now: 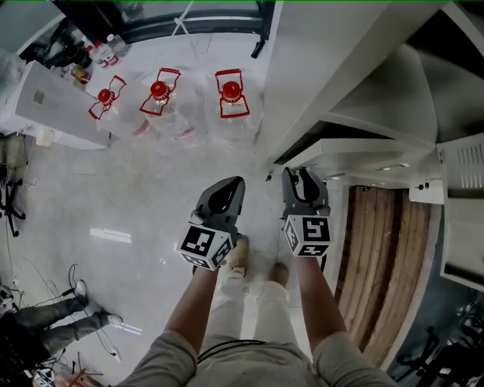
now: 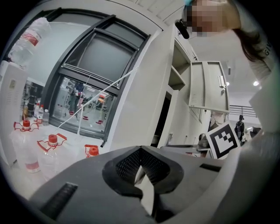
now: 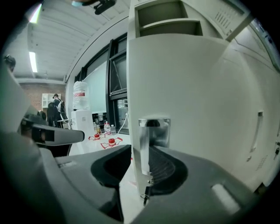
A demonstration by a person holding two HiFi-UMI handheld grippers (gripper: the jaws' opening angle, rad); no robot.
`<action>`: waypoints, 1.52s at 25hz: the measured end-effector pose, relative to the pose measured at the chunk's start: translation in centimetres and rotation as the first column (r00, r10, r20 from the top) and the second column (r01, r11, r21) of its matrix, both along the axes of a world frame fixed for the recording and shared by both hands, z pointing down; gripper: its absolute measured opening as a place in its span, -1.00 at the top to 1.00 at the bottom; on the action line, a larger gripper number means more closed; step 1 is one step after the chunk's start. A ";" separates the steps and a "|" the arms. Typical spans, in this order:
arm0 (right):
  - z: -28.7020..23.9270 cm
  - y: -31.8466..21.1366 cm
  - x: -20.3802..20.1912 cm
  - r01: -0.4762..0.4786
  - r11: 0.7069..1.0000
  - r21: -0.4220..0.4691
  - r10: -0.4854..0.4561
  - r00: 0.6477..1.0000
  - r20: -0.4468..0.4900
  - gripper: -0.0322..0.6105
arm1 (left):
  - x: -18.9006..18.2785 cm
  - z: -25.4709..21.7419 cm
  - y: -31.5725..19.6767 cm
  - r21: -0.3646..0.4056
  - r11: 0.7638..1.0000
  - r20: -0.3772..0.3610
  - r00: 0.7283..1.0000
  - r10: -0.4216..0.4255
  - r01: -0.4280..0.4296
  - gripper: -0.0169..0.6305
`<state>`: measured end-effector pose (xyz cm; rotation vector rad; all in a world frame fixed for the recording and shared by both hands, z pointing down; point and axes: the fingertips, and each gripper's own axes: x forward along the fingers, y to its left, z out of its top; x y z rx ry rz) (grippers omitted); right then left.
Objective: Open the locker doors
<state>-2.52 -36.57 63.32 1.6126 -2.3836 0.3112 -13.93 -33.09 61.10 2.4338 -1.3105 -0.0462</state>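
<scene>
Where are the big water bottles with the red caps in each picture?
Head view: the water bottles stand three in a row at the top, left of middle.
Left gripper view: the water bottles are at the bottom left, on the floor.
Right gripper view: the water bottles look tiny, left of middle.
Shared landmark: the dark-framed window behind them.

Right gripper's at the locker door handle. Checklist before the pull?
1. Handle between the right gripper jaws: ok.
2. Jaws clamped on the handle: not ok, a gap shows on one side.
3. Left gripper shut, empty, off the locker door: ok.
4. Door unlocked: cannot tell.
5. Water jugs stand away from the door: ok.
</scene>
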 end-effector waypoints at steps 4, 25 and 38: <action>0.1 0.9 0.5 -0.022 1.000 -0.006 0.022 1.000 -0.006 0.56 | 0.7 -0.2 0.2 0.005 1.000 -0.002 1.000 0.021 -0.021 0.95; 0.1 9.8 4.3 0.135 0.991 -0.016 -0.135 0.990 -0.040 0.55 | 3.7 -0.5 8.7 -0.005 0.991 -0.029 0.990 -0.136 0.136 0.95; 0.1 14.7 8.6 0.189 0.982 -0.024 -0.190 0.980 -0.064 0.52 | 6.5 -1.7 14.0 0.010 0.982 -0.025 0.982 -0.190 0.190 0.95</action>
